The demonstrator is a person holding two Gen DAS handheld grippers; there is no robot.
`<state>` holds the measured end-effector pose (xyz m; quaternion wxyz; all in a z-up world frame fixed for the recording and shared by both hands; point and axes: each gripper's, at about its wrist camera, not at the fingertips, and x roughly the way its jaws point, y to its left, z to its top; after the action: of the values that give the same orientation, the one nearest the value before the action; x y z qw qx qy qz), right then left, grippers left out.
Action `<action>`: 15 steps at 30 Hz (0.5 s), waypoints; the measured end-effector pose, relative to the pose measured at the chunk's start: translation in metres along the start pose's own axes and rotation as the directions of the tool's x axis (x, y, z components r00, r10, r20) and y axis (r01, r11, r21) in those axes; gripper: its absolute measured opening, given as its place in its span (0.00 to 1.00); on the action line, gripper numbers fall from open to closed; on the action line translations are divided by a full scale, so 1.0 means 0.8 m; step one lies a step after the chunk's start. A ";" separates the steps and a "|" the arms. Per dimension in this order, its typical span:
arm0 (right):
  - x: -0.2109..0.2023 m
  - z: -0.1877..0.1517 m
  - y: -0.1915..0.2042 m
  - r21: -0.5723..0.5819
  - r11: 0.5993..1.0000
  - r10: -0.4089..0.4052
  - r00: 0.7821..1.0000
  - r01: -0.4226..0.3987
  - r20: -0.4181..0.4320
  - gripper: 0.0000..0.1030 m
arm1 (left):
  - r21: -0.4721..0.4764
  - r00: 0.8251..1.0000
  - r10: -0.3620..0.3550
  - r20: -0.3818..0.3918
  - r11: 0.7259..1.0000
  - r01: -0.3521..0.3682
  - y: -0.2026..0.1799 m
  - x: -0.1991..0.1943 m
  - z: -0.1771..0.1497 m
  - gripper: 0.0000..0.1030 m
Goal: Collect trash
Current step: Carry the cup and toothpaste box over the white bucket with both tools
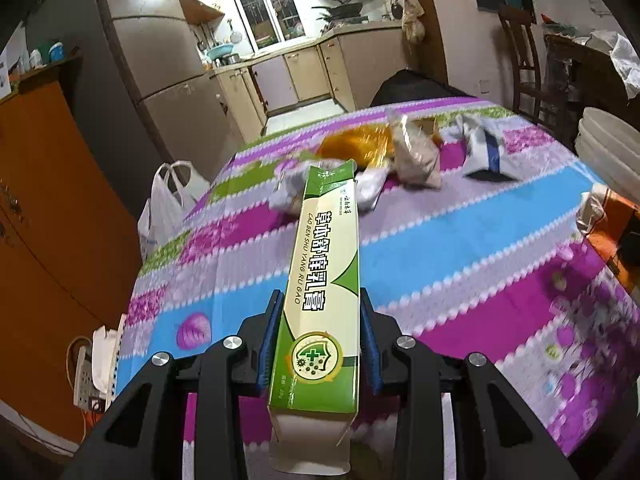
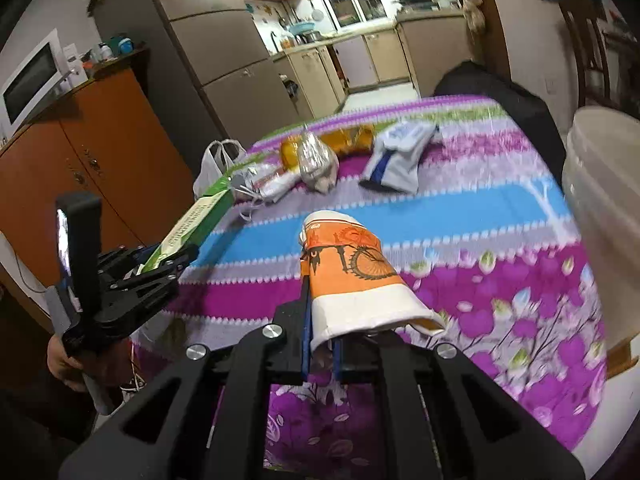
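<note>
My left gripper [image 1: 322, 300] is shut on a long green and cream toothpaste box [image 1: 320, 280], held above the table's near left side; the box also shows in the right wrist view [image 2: 192, 224]. My right gripper [image 2: 322, 320] is shut on the rim of a crushed orange and white paper cup [image 2: 352, 276], held above the table. More trash lies at the far end of the table: an orange wrapper [image 1: 356, 144], a clear plastic bag [image 1: 416, 152], a white and blue pouch [image 1: 480, 148] and a crumpled white wrapper [image 1: 368, 188].
The table has a striped pink, blue and purple cloth [image 1: 460, 240]. A white plastic bag [image 1: 168, 204] hangs at its left edge. A white bucket [image 2: 600, 208] stands at the right. An orange cabinet [image 1: 48, 220] is on the left, a kitchen beyond.
</note>
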<state>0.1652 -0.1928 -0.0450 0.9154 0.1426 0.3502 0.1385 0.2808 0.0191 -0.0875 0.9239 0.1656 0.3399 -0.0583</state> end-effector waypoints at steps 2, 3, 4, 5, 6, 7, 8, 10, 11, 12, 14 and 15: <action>-0.012 0.011 -0.002 -0.015 1.000 -0.013 1.000 0.013 0.026 0.06 | 0.004 1.000 -0.009 0.025 1.000 0.009 -0.007 -0.004 0.015 0.36; -0.019 0.016 -0.004 -0.023 1.000 -0.021 0.999 0.022 0.040 0.06 | 0.005 0.999 -0.023 0.041 1.000 0.023 -0.011 -0.007 0.024 0.36; -0.026 0.021 -0.006 -0.030 0.999 -0.030 0.998 0.032 0.053 0.06 | 0.006 0.998 -0.040 0.053 0.999 0.040 -0.016 -0.009 0.035 0.36; -0.035 0.028 -0.010 -0.037 0.998 -0.042 0.997 0.045 0.070 0.06 | 0.013 0.996 -0.062 0.068 0.998 0.061 -0.024 -0.012 0.047 0.36; -0.043 0.034 -0.013 -0.040 0.998 -0.052 0.995 0.055 0.084 0.06 | 0.020 0.994 -0.073 0.078 0.997 0.071 -0.031 -0.014 0.056 0.36; -0.053 0.041 -0.017 -0.042 0.997 -0.066 0.993 0.070 0.100 0.06 | 0.032 0.992 -0.087 0.094 0.996 0.085 -0.042 -0.017 0.068 0.36; -0.064 0.048 -0.023 -0.043 0.995 -0.083 0.990 0.088 0.117 0.06 | 0.047 0.989 -0.102 0.110 0.994 0.097 -0.052 -0.021 0.078 0.36; -0.086 0.059 -0.036 -0.043 0.991 -0.119 0.983 0.126 0.142 0.06 | 0.074 0.982 -0.126 0.137 0.990 0.116 -0.070 -0.028 0.098 0.36; -0.095 0.063 -0.042 -0.042 0.989 -0.135 0.979 0.143 0.151 0.06 | 0.089 0.978 -0.143 0.154 0.987 0.131 -0.081 -0.032 0.110 0.36; -0.111 0.071 -0.053 -0.039 0.984 -0.167 0.973 0.175 0.163 0.06 | 0.105 0.972 -0.164 0.167 0.983 0.148 -0.092 -0.035 0.123 0.36; -0.130 0.081 -0.066 -0.035 0.973 -0.217 0.960 0.227 0.176 0.06 | 0.137 0.959 -0.209 0.191 0.973 0.185 -0.119 -0.044 0.151 0.36; -0.144 0.088 -0.076 -0.033 0.964 -0.253 0.949 0.263 0.186 0.06 | 0.149 0.954 -0.228 0.196 0.968 0.201 -0.130 -0.047 0.160 0.36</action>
<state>0.1400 -0.3009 0.0526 0.9572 0.0812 0.2773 0.0140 0.3074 -0.1226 0.0005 0.9306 0.1790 0.2510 -0.1972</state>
